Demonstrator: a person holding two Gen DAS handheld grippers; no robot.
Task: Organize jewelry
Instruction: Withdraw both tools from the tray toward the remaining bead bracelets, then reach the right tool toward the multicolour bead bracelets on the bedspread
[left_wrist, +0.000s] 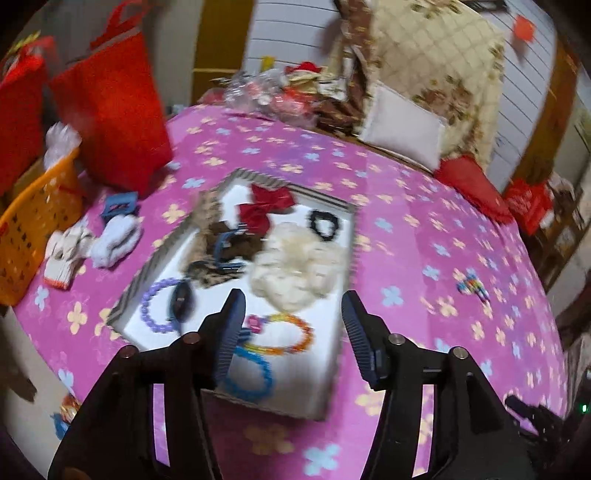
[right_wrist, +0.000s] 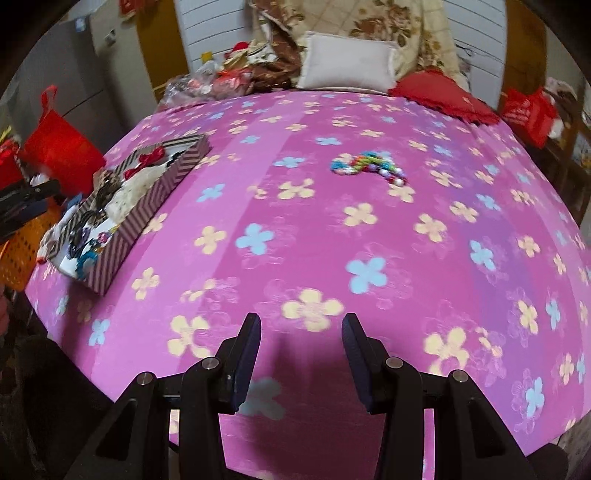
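A shallow striped box (left_wrist: 255, 176) with a white floor lies on the pink flowered bedspread (left_wrist: 406, 221). In it are a red bow (left_wrist: 264, 206), a black scrunchie (left_wrist: 325, 223), a cream fluffy scrunchie (left_wrist: 295, 266), a purple bead bracelet (left_wrist: 155, 306), an orange-yellow bead bracelet (left_wrist: 291, 332) and a blue bracelet (left_wrist: 251, 376). My left gripper (left_wrist: 292, 299) hangs open over the box's near end, nothing between its fingers. A multicoloured bead piece (right_wrist: 365, 166) lies loose on the bedspread (right_wrist: 314, 240), far ahead of my right gripper (right_wrist: 301, 319), which is open and holds nothing. The box (right_wrist: 147, 210) is at its left.
An orange basket (left_wrist: 33, 236), red bags (left_wrist: 114, 110) and white fabric pieces (left_wrist: 114, 236) sit left of the box. A pale pillow (right_wrist: 347, 66), a red cushion (right_wrist: 443, 96) and heaped bedding line the far side. The bed's edge falls away at the left and near sides.
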